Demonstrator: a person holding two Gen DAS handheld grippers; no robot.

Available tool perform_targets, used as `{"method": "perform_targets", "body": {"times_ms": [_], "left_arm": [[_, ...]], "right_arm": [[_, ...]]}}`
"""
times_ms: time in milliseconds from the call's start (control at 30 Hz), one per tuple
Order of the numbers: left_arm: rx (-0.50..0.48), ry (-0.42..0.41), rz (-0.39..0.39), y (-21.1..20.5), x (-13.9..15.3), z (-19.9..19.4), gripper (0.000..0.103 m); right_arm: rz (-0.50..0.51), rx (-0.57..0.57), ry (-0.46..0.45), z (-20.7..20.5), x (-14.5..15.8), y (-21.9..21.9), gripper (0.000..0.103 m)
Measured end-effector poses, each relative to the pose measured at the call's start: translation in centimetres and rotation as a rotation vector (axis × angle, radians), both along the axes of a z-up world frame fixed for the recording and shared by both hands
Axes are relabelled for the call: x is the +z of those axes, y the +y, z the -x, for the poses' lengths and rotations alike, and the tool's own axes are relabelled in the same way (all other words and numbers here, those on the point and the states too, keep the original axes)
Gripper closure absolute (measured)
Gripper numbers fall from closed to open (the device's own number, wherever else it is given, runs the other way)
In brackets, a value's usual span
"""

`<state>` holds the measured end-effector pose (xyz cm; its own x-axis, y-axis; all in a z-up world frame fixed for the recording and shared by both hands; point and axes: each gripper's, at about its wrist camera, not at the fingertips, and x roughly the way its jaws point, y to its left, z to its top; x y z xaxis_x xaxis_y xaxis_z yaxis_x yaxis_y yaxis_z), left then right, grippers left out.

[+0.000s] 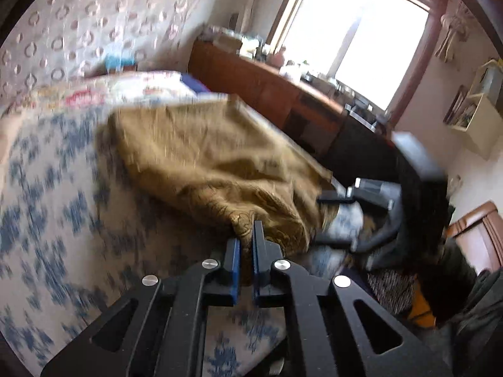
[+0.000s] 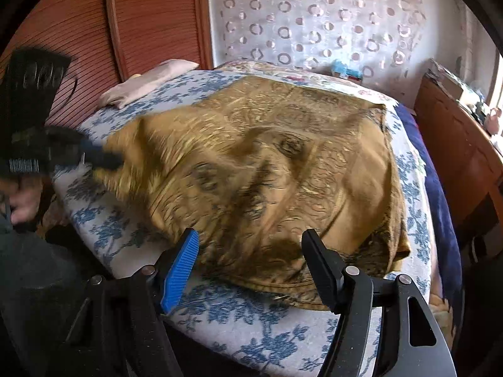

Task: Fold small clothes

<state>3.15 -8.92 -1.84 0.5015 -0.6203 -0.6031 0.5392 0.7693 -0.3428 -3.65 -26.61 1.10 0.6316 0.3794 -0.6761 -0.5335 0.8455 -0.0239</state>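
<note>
The left black two-finger gripper with blue ribbed pads point(image 1: 246, 231) shows in its own wrist view with its fingers drawn almost together, only a thin gap between the pads, and a fold of mustard-brown patterned cloth point(image 1: 217, 163) pinched at the tips. In the right wrist view it appears at the far left, blurred, fingers pointing right, with a bare hand point(image 2: 23, 202) partly visible below it. The right black two-finger gripper with one blue ribbed pad showing point(image 2: 251, 245) has its fingers spread wide apart, tips low over the near edge of the cloth, gripping nothing.
</note>
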Motion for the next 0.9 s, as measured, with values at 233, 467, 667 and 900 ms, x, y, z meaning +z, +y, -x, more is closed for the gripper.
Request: {"method": "perform_targets", "body": {"times_ms": [233,467,667,900], "left_arm": [[0.024,-0.073,0.031,-0.3,3.2,-2.9,0.097],[0.075,-0.088,0.057,0.8,3.7,-6.5,0.097],[0.148,-0.077,0.049,1.7,3.8,-11.0,0.097],[0.218,-0.059,-0.027,2.4,2.3,-16.8,0.096]], "right_arm": [[0.042,-0.042,-0.028,-0.6,-0.1,-0.4,0.033],[0.024,-0.151,-0.078,-4.5,1.5,-4.0,0.042],[0.012,-0.089,-0.140,-8.5,5.5,-4.1,0.088],[0.044,-0.043,-0.147,-16.4,8.0,-2.2,0.089]]}}
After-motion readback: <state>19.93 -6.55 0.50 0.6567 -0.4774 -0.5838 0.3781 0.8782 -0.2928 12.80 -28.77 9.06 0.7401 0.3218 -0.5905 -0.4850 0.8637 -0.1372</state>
